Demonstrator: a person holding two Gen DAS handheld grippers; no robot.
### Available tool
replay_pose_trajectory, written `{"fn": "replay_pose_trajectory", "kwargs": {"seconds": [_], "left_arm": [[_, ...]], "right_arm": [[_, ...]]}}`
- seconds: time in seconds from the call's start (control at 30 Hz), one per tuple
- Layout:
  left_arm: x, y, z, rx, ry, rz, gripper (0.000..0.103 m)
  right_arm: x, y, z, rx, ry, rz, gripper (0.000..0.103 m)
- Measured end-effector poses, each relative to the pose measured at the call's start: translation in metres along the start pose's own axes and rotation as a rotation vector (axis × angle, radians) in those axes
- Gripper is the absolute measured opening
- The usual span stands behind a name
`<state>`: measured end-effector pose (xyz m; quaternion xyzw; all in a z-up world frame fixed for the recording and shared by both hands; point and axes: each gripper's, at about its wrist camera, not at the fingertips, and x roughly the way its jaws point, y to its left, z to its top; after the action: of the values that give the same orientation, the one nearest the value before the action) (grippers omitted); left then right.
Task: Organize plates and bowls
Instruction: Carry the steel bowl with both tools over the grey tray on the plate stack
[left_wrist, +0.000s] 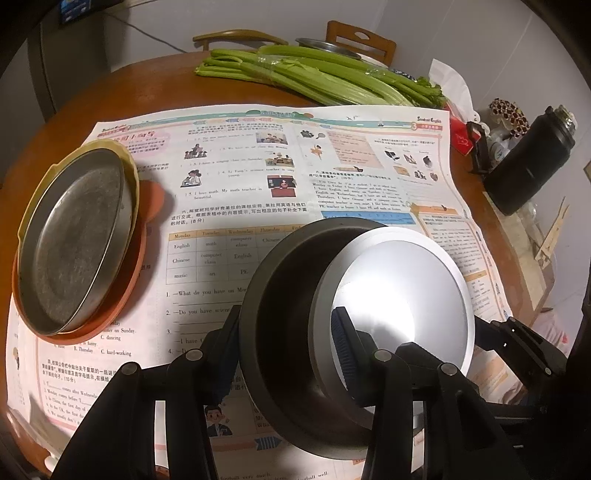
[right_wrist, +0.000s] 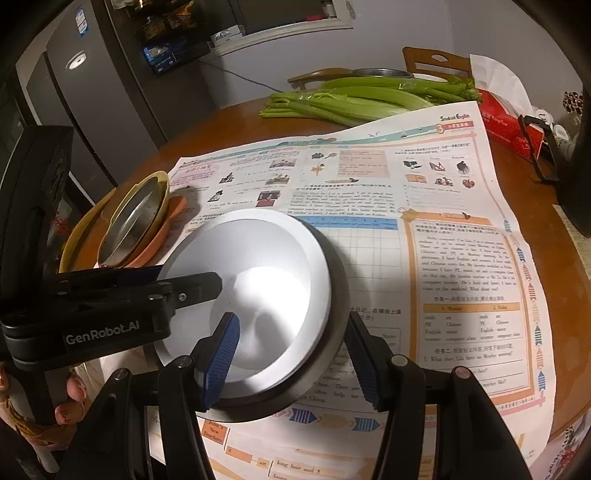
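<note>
Now the left gripper (left_wrist: 284, 354) clamps the bowl (left_wrist: 354, 325) wall, one finger inside. Right gripper (right_wrist: 293, 360) is spread, straddling its near rim without touching.

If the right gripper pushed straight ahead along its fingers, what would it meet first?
The white bowl: the right gripper already straddles its near rim, one finger inside and one outside the dark bowl under it. Beyond lies only the newspaper, though depth is unclear.

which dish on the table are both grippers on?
The white-lined bowl with the dark outer wall. Left gripper and right gripper both straddle its rim. The metal plate, stacked on yellow and orange plates, sits apart, untouched.
</note>
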<state>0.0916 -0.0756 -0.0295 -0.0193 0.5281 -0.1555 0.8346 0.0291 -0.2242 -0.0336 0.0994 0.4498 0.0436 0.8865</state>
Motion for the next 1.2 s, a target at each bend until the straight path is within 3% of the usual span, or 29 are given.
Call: {"fn": "replay_pose_trajectory", "kwargs": {"seconds": [0.33,0.67,0.97,1.2], "left_arm": [[0.008,-0.004,-0.003,-0.014,0.024,0.021,0.050],[0.000,0.002,-0.002,-0.036,0.022,-0.015,0.050],[-0.053,0.035,0.009,-0.096,-0.084,-0.052,0.050],[-0.092,0.082,0.020,-0.156,-0.163,-0.012,0.050]], "right_arm": [[0.003,0.000,0.000,0.005,0.004,0.018,0.060],[0.001,0.003,0.004,-0.002,0.002,0.017,0.060],[-0.014,0.037,0.032,-0.062,-0.050,0.054,0.061],[-0.015,0.087,0.063,-0.146,-0.084,0.096,0.061]]}}
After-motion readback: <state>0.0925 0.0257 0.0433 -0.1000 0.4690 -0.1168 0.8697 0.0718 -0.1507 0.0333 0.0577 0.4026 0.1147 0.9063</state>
